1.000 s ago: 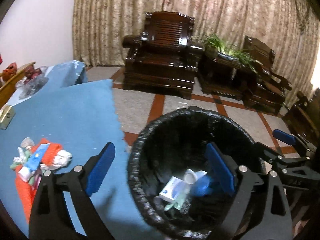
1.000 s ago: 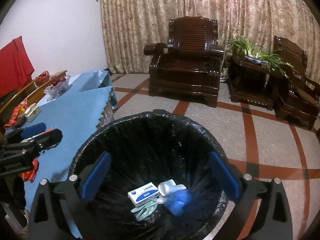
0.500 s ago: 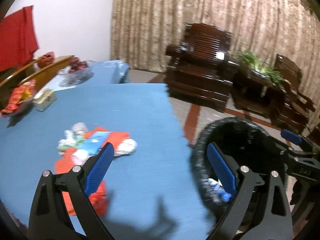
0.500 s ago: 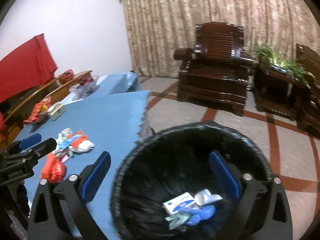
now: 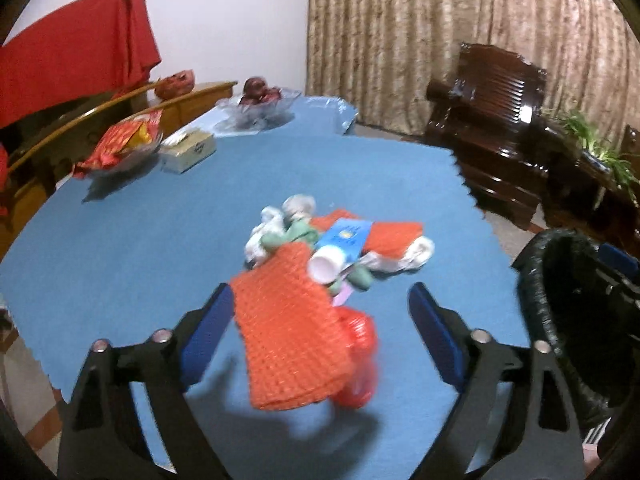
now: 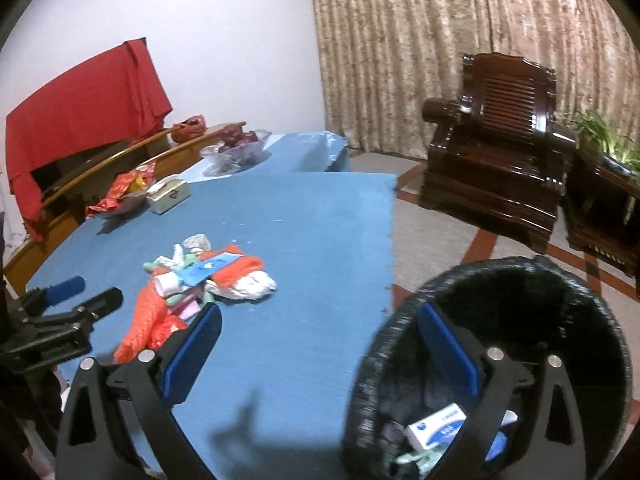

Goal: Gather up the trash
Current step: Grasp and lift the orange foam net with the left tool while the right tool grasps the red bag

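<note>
One heap of trash (image 5: 320, 256) is lying near the middle of the blue table (image 5: 160, 240), toward its right edge: an orange mesh bag (image 5: 288, 340), a blue packet (image 5: 344, 238), crumpled white tissue (image 6: 252, 284). We are holding the left gripper (image 5: 320, 312) over the mesh, jaws closing but pinching nothing. We are carrying the right gripper (image 6: 320, 340) spread and empty, straddling the table's right edge and the black-lined bin (image 6: 560, 300), where a white box (image 6: 436, 426) is lying.
</note>
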A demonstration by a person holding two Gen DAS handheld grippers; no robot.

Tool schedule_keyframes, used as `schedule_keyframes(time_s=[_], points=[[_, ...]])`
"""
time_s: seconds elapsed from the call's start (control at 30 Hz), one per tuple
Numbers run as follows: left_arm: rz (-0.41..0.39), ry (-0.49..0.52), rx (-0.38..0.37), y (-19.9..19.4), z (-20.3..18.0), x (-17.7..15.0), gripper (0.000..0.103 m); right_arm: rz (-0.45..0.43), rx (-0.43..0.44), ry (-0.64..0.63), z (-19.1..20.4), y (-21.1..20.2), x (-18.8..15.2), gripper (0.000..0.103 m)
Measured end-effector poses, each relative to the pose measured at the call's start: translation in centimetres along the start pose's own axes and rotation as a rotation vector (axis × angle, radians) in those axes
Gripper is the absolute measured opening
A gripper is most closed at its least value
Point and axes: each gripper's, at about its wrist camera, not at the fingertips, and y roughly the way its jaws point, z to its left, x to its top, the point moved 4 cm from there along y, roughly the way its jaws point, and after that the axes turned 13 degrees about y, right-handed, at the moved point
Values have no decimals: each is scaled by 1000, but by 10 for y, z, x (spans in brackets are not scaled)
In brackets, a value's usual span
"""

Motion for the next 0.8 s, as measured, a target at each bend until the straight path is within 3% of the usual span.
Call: schedule_keyframes(time_s=[0.47,0.8], points=[[114,-30,-11,57,8,-32,75,74,-9,-39,21,47,-18,97],[124,-101,-57,61,34,-40,40,110,-6,-62,29,63,-27,97]])
